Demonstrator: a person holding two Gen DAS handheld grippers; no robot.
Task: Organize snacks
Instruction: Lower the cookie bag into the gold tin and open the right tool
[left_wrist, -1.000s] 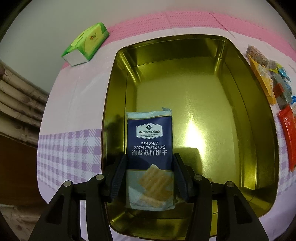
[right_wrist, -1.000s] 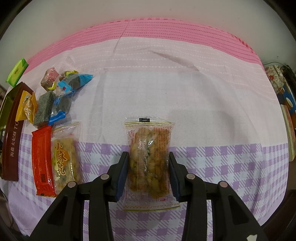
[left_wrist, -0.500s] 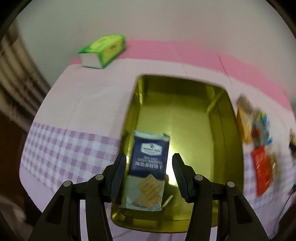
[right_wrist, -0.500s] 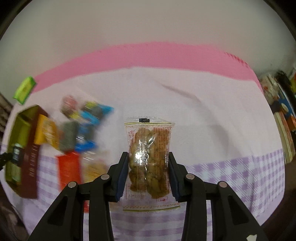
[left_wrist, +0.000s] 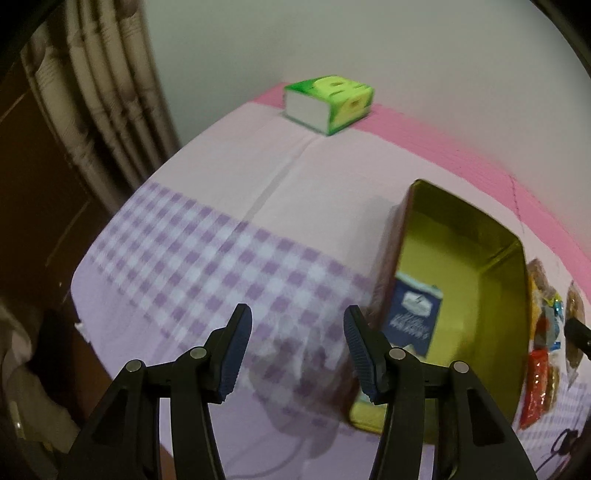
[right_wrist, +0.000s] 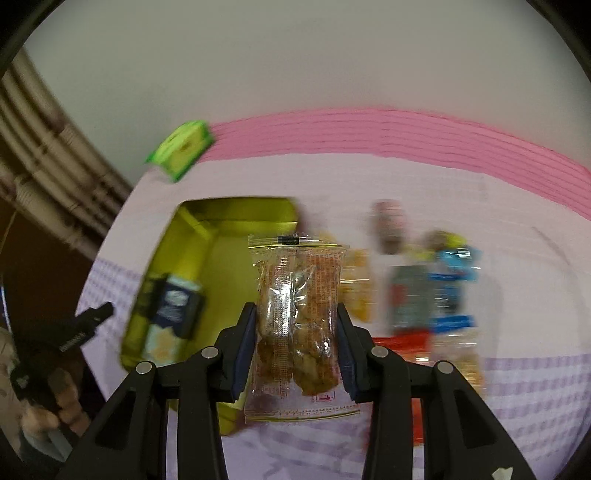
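My left gripper (left_wrist: 297, 314) is open with nothing in it. It hangs over the purple-checked cloth, just left of the gold tin (left_wrist: 491, 266). A blue Sea Salt Soda Crackers packet (left_wrist: 413, 317) lies inside the tin against its near left wall. My right gripper (right_wrist: 295, 310) is shut on a clear packet of brown fried snack (right_wrist: 295, 280), held upright above the tin's right wall (right_wrist: 236, 214). The cracker packet (right_wrist: 173, 314) also shows in the right wrist view. A blurred pile of wrapped snacks (right_wrist: 436, 288) lies right of the tin.
A green tissue box (left_wrist: 328, 103) sits at the table's far corner by the wall. Curtains (left_wrist: 110, 92) hang left of the table. A black finger (right_wrist: 94, 315) of the left gripper and a hand (right_wrist: 55, 402) holding it show at lower left. The table edge (left_wrist: 85, 295) is close on the left.
The left gripper drew back and left, out of the tin, rolling; the cracker packet stayed inside. The right gripper carried the brown snack packet up and left, from the cloth toward the tin.
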